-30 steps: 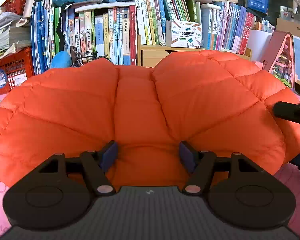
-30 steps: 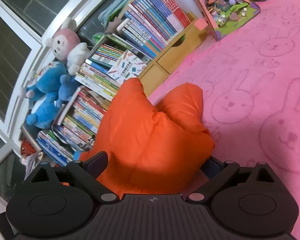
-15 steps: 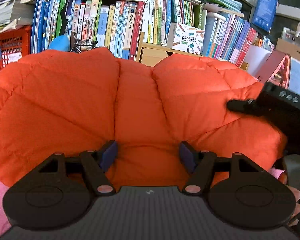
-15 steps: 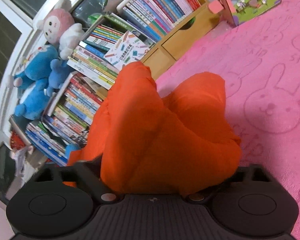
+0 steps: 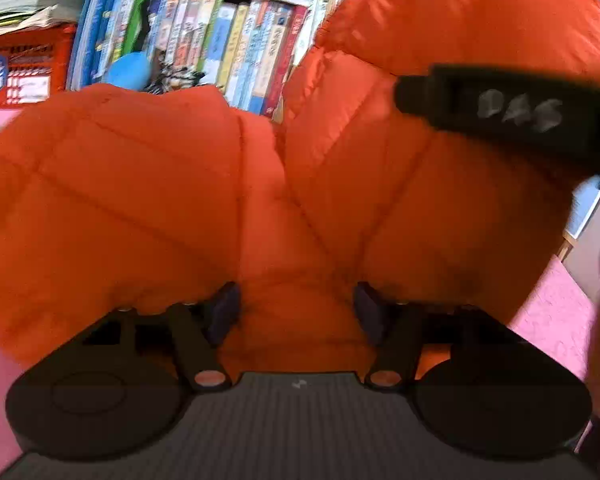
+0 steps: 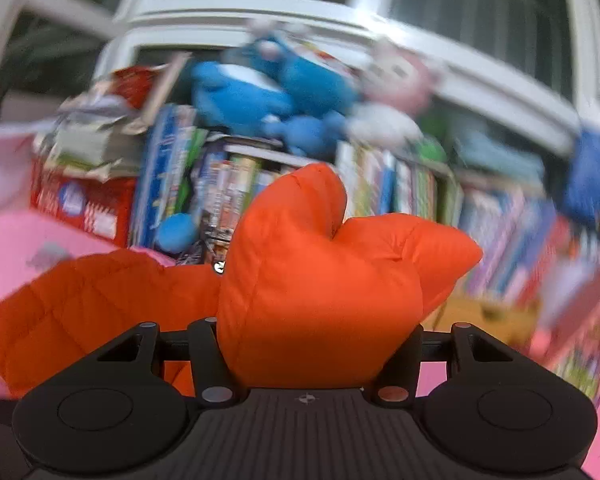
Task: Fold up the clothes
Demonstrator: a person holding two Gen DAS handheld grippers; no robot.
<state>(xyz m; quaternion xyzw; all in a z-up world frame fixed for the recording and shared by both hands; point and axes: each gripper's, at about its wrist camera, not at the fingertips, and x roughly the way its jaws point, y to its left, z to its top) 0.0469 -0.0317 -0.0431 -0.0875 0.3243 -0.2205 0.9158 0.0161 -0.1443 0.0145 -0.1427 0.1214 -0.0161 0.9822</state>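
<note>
In the left wrist view, a puffy orange quilted jacket [image 5: 148, 184] is spread across most of the frame, resting on a pink towel-like cover [image 5: 552, 312]. The left gripper [image 5: 294, 308] is pressed into the near edge of the jacket, its two dark pads set apart with a bulge of orange fabric between them; whether the fabric is actually pinched cannot be told. The jacket's right-hand portion is raised well above the rest, and the black body of the right gripper [image 5: 512, 112] is seen against it. Behind the jacket, a row of upright colourful books [image 5: 236, 44] and a red plastic basket [image 5: 24, 68] are visible. In the right wrist view, which is heavily blurred, the right gripper [image 6: 320, 344] is clamped on a thick fold of the orange jacket [image 6: 320, 280], which fills the whole gap between the fingers and stands up from them. The remainder of the jacket trails down to the left onto the pink cover [image 6: 16, 248]. Blue plush toys [image 6: 260, 88] are seen atop the bookshelf, below a white window frame [image 6: 480, 72].
</note>
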